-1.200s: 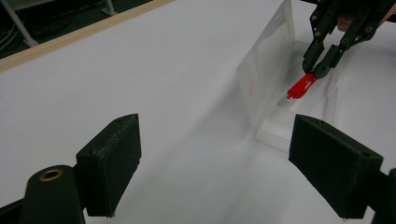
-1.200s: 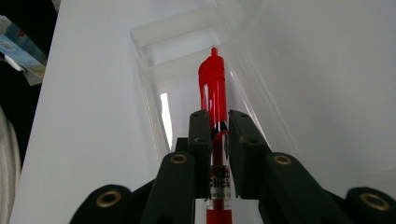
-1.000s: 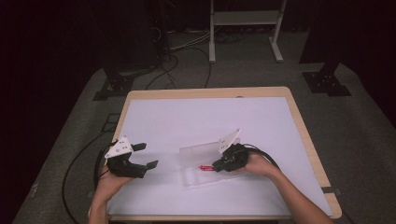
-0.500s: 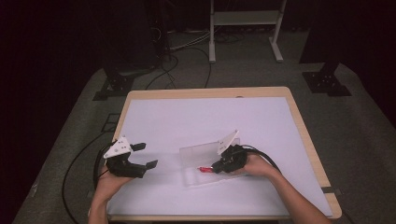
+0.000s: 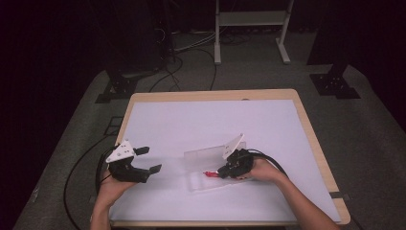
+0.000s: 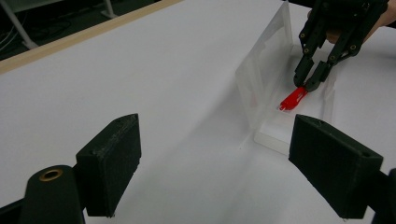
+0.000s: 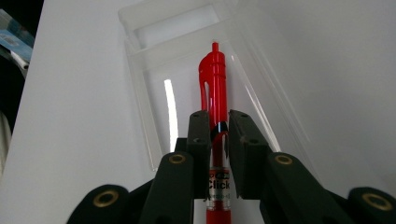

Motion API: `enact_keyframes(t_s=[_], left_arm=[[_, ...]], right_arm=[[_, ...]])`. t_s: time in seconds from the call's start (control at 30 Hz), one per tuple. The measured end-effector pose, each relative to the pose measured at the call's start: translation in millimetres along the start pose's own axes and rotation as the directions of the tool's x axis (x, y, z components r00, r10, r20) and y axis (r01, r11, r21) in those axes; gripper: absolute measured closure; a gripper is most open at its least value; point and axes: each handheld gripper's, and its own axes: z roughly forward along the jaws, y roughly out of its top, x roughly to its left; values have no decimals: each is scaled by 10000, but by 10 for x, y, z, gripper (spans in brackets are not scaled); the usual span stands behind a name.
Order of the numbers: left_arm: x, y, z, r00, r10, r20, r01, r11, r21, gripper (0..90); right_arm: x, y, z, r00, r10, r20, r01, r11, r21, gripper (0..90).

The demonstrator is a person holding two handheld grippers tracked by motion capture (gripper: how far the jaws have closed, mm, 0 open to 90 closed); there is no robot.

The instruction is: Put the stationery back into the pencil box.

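On the table point(image 5: 158, 124), right gripper point(image 5: 219, 173) still clamps the pen point(image 7: 216, 88).

Place: a recording studio or lab set up for filming tabletop work — not a home or kitchen.
Landmark: the table point(image 5: 316, 143), wooden-edged with a plain white top, stands alone in the middle.
Walls: beyond the table everything is dark, hung in black, as in a blacked-out room.
Floor: grey carpet point(image 5: 373, 143) lies under and around the table.
Stands: black stand bases point(image 5: 334, 85) sit on the carpet off the table's far corners — one on each side.
Frame: a white metal frame point(image 5: 251, 21) stands behind the table's far edge.
Cables: black cables point(image 5: 177, 64) run loose over the carpet behind the table.
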Motion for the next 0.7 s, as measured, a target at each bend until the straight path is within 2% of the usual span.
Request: enact_keyframes(t_s=[0.7], left_arm=[[-16, 13, 36, 10000, 34, 59, -34, 10000, 85, 154]], right_arm=[[9, -48, -59, 9998, 191, -41, -192, 9995, -260, 746]])
